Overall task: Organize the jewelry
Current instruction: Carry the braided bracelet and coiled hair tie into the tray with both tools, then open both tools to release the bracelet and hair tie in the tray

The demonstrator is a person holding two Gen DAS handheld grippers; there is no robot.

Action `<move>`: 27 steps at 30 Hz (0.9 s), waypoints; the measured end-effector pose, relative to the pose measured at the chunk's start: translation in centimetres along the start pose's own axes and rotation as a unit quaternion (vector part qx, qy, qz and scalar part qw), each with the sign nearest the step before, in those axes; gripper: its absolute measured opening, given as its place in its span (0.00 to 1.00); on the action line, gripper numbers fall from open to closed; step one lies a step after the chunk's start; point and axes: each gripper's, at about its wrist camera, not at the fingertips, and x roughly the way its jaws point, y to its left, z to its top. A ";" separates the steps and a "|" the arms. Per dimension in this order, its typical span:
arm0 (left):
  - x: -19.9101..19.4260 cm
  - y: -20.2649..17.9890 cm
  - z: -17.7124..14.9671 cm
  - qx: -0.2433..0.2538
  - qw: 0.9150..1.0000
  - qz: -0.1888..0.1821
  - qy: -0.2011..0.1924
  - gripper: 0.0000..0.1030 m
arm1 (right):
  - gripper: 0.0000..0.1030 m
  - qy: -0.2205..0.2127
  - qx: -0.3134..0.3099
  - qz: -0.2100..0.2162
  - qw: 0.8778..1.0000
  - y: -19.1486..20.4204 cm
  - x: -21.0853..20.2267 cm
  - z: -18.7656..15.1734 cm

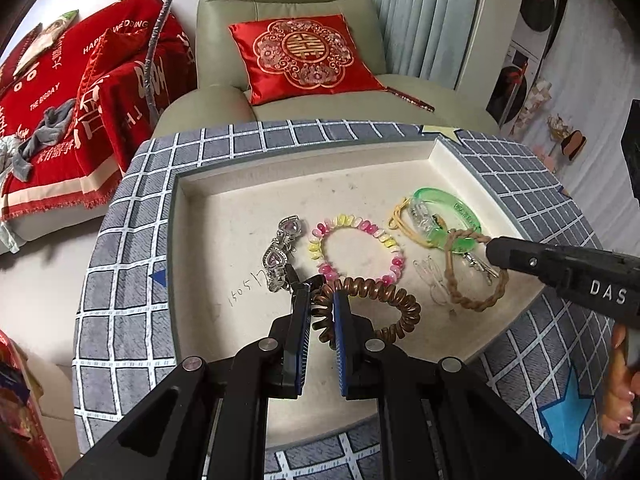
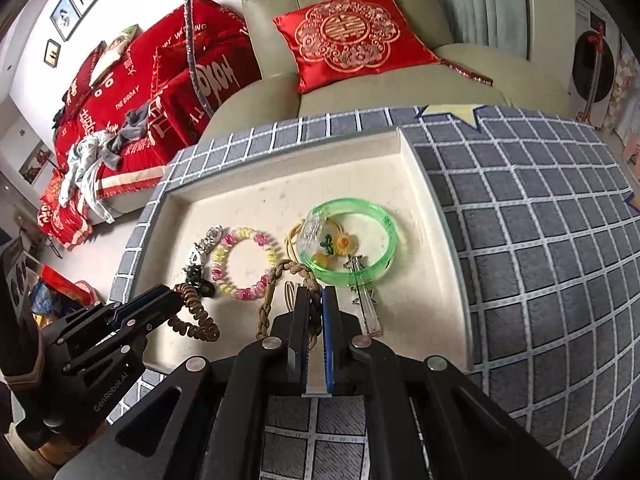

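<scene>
Jewelry lies in a cream tray (image 1: 224,216) (image 2: 432,200). My left gripper (image 1: 322,292) (image 2: 168,300) is shut on a brown spiral coil bracelet (image 1: 384,300) (image 2: 196,322). My right gripper (image 2: 315,294) (image 1: 494,246) is shut on a tan braided cord bracelet (image 2: 276,284) (image 1: 468,300). Between them lie a pink-yellow bead bracelet (image 1: 360,248) (image 2: 244,260) and a silver heart bracelet (image 1: 280,252) (image 2: 206,246). A green bangle (image 1: 448,216) (image 2: 360,240) lies at the right with a yellow cord, flower charms and a clear clip.
The tray sits on a grey grid-pattern cloth (image 1: 120,280) (image 2: 540,240) with star patches. A green armchair with a red cushion (image 1: 304,56) (image 2: 352,36) stands behind. A silver hairpin (image 2: 366,300) and clear clip (image 1: 434,284) lie near the braided cord.
</scene>
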 end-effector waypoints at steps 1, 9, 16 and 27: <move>0.2 0.0 0.0 0.001 1.000 0.001 0.001 0.26 | 0.06 0.002 0.001 0.000 1.000 0.0 0.3 0.0; 1.7 0.1 0.1 -0.005 1.000 0.015 0.006 0.26 | 0.06 0.010 0.006 -0.012 1.000 -0.8 1.9 0.1; 2.7 0.2 0.0 -0.003 1.000 0.027 0.011 0.26 | 0.06 0.009 -0.004 -0.034 0.999 -1.0 2.7 0.4; 2.2 -0.8 -0.5 0.027 0.999 0.043 0.004 0.26 | 0.07 0.020 -0.001 -0.034 0.999 -1.2 3.4 0.2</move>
